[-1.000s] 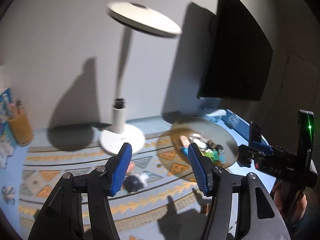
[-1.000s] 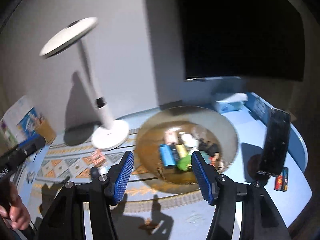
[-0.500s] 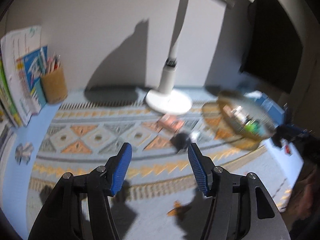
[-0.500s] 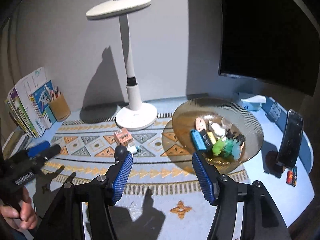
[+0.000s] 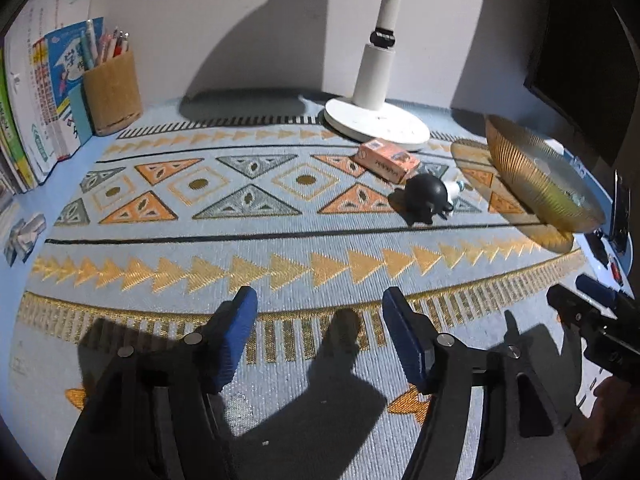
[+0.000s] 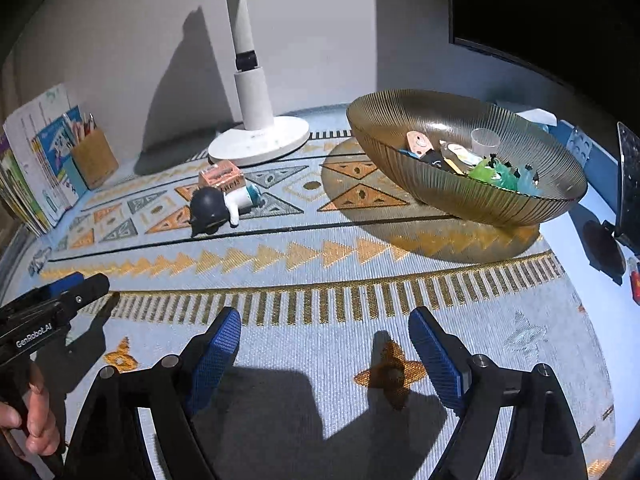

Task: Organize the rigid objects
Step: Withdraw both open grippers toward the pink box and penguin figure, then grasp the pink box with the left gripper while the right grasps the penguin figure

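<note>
Nearest the viewer, the left tongs [image 5: 320,336] hang released over the patterned mat [image 5: 280,264] that covers the worktop; their blue pads [image 5: 236,336] have just spread wider, with only bare mat between them. The right tongs [image 6: 324,354] are likewise released and have just been opening, nothing between their pads [image 6: 434,358]. In the right wrist view the left tongs appear at the left edge, gripped by a hand [image 6: 28,416]; in the left wrist view the right tongs show at the right edge.

Mid-distance, on the mat: a black-and-white figurine [image 6: 218,206] lies on its side, touching or just beside a small pink box [image 6: 223,176] that sits on its far side. Both lie outside the bowl, to its left.

Right of these stands a ribbed amber glass bowl [image 6: 480,204], holding several small things: a pink tag, a clear cup, green and blue toys [image 6: 496,172]. A dark phone on a stand [image 6: 628,184] is at the far right.

Farther back, the white lamp base [image 6: 260,144] rests just beyond the pink box, its stem rising out of frame. At far left, a wooden pen holder [image 5: 112,92] stands beside upright books [image 5: 36,96]. A grey wall and a dark monitor [image 6: 540,4] close the scene.
</note>
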The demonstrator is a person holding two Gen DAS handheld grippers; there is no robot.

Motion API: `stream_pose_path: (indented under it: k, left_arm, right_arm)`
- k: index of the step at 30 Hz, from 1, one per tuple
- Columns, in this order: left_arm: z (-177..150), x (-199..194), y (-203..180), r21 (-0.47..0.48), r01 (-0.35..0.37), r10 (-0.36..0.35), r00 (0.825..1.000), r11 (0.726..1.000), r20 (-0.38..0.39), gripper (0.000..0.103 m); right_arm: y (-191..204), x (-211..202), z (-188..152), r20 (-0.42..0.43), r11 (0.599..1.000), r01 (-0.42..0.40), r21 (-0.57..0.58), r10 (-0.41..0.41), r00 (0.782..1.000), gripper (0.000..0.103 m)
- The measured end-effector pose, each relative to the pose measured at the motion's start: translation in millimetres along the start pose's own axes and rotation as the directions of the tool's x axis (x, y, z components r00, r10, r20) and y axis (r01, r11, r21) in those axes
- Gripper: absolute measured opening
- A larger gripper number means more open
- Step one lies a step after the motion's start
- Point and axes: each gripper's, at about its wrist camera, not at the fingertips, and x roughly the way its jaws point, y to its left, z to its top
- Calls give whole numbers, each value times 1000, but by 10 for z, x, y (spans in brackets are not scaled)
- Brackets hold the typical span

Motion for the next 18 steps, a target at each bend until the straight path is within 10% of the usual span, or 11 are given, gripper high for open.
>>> stream_pose_path:
  k: [18]
  left_arm:
    - [-16, 11, -78, 44, 4, -3, 1000, 999, -15, 64]
  right_arm:
    - [93, 120, 20, -58, 998, 60, -33, -62, 996, 85]
